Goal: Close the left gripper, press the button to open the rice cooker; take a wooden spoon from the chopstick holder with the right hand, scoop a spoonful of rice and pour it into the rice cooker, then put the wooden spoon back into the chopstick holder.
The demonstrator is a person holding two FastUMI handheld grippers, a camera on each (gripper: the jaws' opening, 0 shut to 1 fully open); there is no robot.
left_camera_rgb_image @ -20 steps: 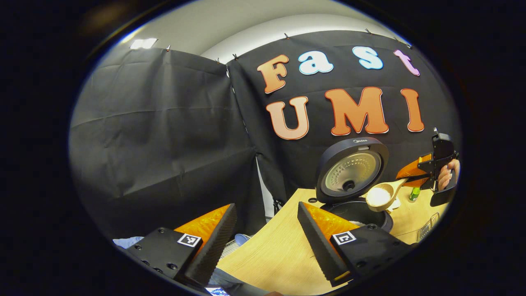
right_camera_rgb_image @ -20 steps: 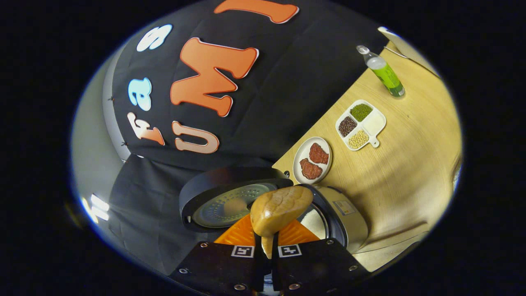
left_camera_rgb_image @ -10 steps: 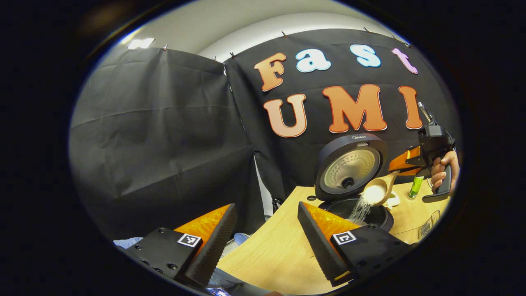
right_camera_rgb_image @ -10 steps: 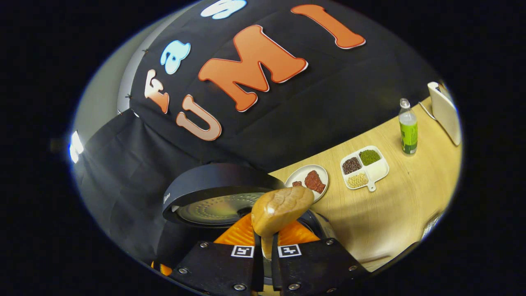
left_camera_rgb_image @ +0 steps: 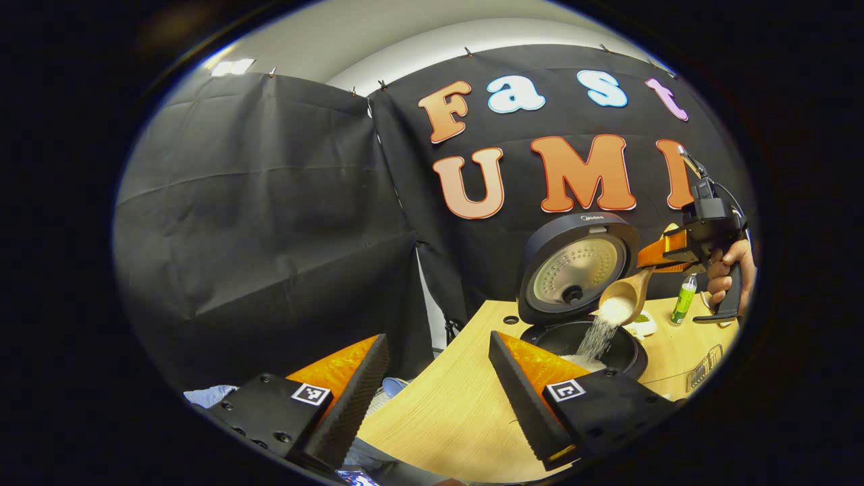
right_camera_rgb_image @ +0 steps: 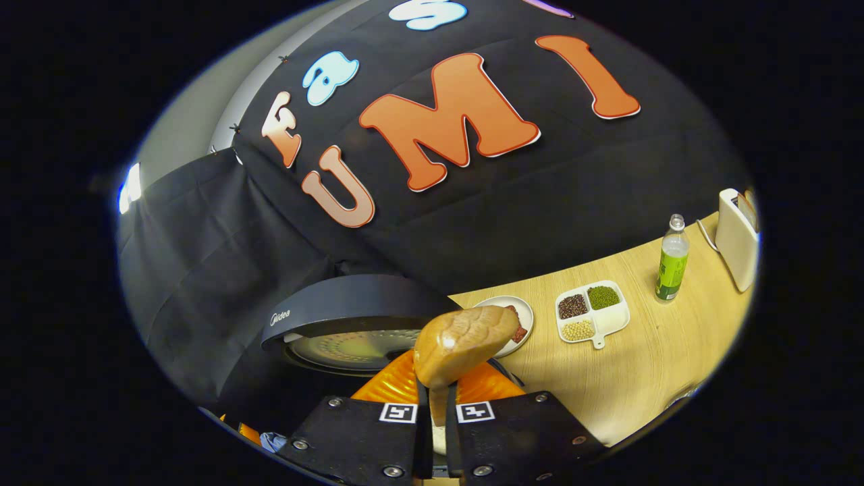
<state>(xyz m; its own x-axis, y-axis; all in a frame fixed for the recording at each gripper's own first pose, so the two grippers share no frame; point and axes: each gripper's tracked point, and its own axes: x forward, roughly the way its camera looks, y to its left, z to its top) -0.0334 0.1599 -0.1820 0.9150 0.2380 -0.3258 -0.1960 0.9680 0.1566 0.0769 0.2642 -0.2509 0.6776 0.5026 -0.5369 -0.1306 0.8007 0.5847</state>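
Note:
The rice cooker [left_camera_rgb_image: 582, 341] stands on the wooden table with its dark lid [left_camera_rgb_image: 577, 266] up. Over the pot, the wooden spoon [left_camera_rgb_image: 624, 297] is tipped down and white rice streams from it into the pot. My right gripper [left_camera_rgb_image: 665, 253], held by a hand [left_camera_rgb_image: 732, 266], is shut on the spoon's handle. In the right gripper view, the right gripper [right_camera_rgb_image: 437, 405] clamps the handle, with the back of the spoon's bowl [right_camera_rgb_image: 462, 341] just ahead and the lid [right_camera_rgb_image: 351, 317] behind it. My left gripper [left_camera_rgb_image: 439, 378] stands open near the table's edge, holding nothing.
On the table [right_camera_rgb_image: 648, 378] to the right of the cooker lie a plate of red meat [right_camera_rgb_image: 516, 324], a white divided dish of grains [right_camera_rgb_image: 594, 312], a green bottle [right_camera_rgb_image: 671, 260] and a white container [right_camera_rgb_image: 736, 246]. A blue cloth [left_camera_rgb_image: 206, 395] lies low at the left.
The spoon has tipped further and its rice now pours into the pot. The right gripper has rolled and risen slightly. The left gripper has stayed open and nearly still.

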